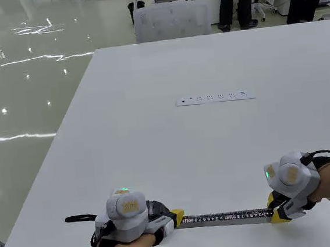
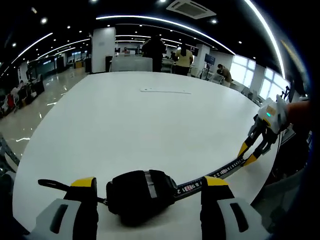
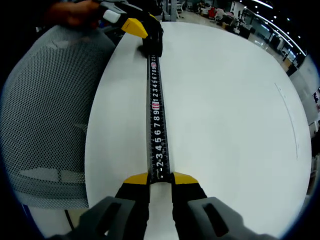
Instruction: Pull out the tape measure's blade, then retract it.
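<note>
While the right gripper [image 3: 160, 179] is clamping the blade [image 3: 156, 120] tip, the tape measure case [image 2: 142, 196] is lying at the table's [image 1: 214, 148] near edge, with the left gripper [image 2: 149, 183] flanking it, grip unclear, and the blade is stretching sideways between them.

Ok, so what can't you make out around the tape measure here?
- End hook of the blade: right gripper view, hidden between the tips of the right claw.
- Most of the tape measure case: head view, covered by the left claw.
- Markings on the power strip: head view, too small.
</note>
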